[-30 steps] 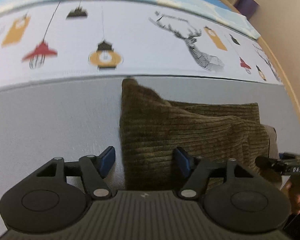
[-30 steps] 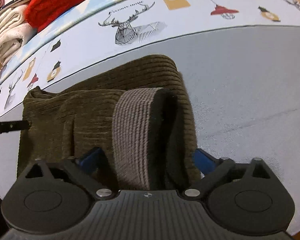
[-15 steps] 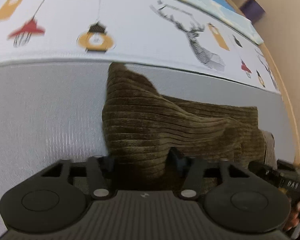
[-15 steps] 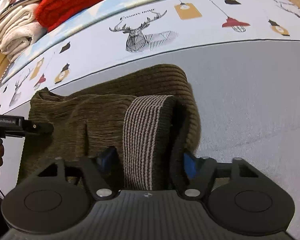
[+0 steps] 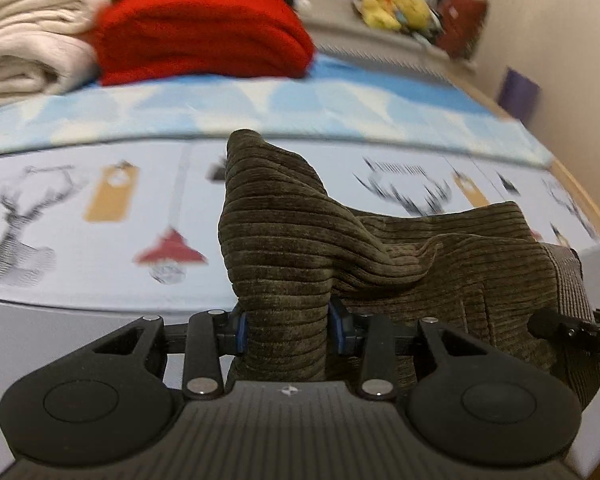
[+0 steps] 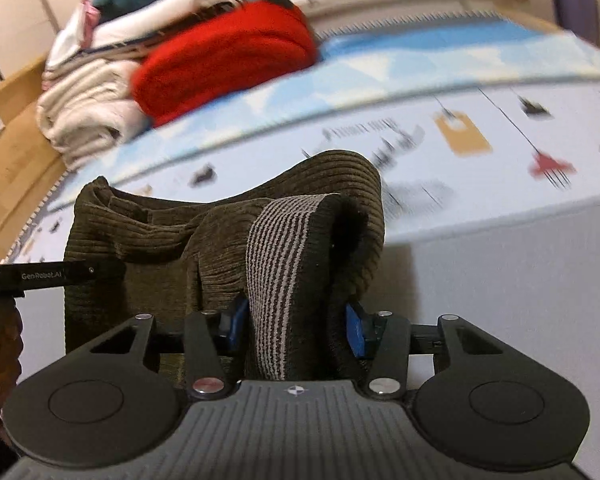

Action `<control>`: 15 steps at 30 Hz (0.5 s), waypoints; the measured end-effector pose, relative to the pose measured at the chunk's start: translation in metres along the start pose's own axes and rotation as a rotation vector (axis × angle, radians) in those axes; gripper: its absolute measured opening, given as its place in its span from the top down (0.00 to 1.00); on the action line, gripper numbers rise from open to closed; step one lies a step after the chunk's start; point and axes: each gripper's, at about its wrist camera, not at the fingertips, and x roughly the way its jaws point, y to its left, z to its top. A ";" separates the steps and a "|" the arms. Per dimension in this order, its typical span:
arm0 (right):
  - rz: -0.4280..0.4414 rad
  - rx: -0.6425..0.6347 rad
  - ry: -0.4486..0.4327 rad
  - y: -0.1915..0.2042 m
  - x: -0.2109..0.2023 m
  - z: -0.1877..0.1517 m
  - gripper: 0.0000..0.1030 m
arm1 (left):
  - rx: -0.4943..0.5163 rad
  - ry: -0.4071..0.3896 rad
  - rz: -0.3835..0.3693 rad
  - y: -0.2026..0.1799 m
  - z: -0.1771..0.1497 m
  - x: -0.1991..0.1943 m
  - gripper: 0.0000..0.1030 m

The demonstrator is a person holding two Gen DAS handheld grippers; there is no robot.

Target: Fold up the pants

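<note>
Now, with the left gripper (image 5: 288, 330) and right gripper (image 6: 296, 326) having just closed, each pinching a bunch of the corduroy pants (image 5: 440, 276), lift both ends level and together so the fold lands square.

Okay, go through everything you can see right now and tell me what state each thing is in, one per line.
Left gripper: jaws just closed, clamped on a bunched corner of the pants.
Right gripper: jaws just closed, clamped on the striped waistband.
Brown corduroy pants: folded, gripped ends raised off the bed.
Red blanket: folded, on the bed.
Cream blankets: folded, stacked beside it.
</note>
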 end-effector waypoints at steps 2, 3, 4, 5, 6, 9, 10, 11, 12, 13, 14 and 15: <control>0.013 -0.028 -0.031 0.016 0.009 0.009 0.52 | -0.038 -0.028 0.017 0.018 0.007 -0.003 0.60; 0.021 -0.040 -0.046 0.024 0.015 0.014 0.52 | -0.056 -0.040 0.026 0.026 0.011 -0.004 0.60; 0.030 -0.048 -0.058 0.031 0.020 0.018 0.52 | -0.069 -0.052 0.035 0.034 0.015 -0.006 0.60; 0.038 -0.055 -0.065 0.036 0.025 0.021 0.52 | -0.079 -0.062 0.047 0.041 0.019 -0.006 0.59; 0.045 -0.061 -0.068 0.042 0.032 0.024 0.52 | -0.090 -0.066 0.060 0.048 0.022 -0.005 0.55; 0.026 -0.073 -0.026 0.055 0.058 0.029 0.44 | -0.164 -0.061 0.149 0.068 0.029 -0.005 0.40; -0.010 -0.092 0.003 0.059 0.067 0.029 0.41 | -0.181 -0.070 0.161 0.073 0.030 -0.007 0.39; -0.059 -0.110 0.028 0.061 0.076 0.028 0.42 | -0.195 -0.070 0.156 0.076 0.031 -0.009 0.39; -0.103 -0.115 0.047 0.061 0.083 0.027 0.42 | -0.201 -0.058 0.139 0.078 0.031 -0.009 0.39; -0.127 -0.109 0.069 0.060 0.087 0.026 0.43 | -0.197 -0.037 0.120 0.079 0.031 -0.009 0.39; -0.137 -0.108 0.099 0.060 0.093 0.026 0.43 | -0.184 -0.012 0.105 0.079 0.029 -0.008 0.39; -0.148 -0.117 0.145 0.059 0.098 0.024 0.45 | -0.162 0.017 0.093 0.076 0.028 -0.005 0.39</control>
